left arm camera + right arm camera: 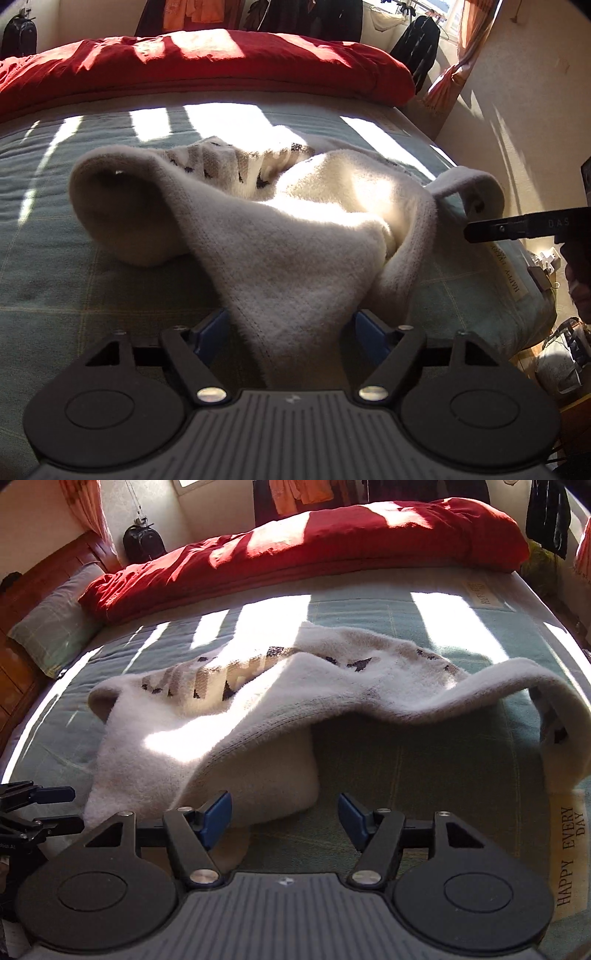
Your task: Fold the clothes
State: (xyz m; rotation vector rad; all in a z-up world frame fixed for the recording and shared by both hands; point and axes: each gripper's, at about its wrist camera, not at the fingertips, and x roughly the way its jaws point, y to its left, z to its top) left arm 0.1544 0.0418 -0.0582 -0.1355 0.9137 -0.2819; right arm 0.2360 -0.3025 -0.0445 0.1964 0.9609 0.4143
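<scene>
A white fuzzy sweater (pixel 303 221) with a dark pattern lies crumpled on the green bed cover (pixel 74 280). A flap of it runs down between the blue pads of my left gripper (pixel 291 330), whose jaws stand wide and do not press the cloth. At the right edge of the left wrist view, my right gripper (pixel 491 230) reaches in beside the sweater's far fold. In the right wrist view the sweater (pixel 192 731) arches over the cover, and my right gripper (pixel 284 818) is open, its left pad against the sweater's near edge. My left gripper (pixel 61 808) shows at the far left.
A red duvet (pixel 332 546) is bunched along the far side of the bed. A green pillow (pixel 55 627) lies against a wooden headboard (pixel 40 576). Dark clothes (pixel 417 44) hang by an orange curtain (pixel 469 55). The bed's right edge carries a printed label (pixel 569 856).
</scene>
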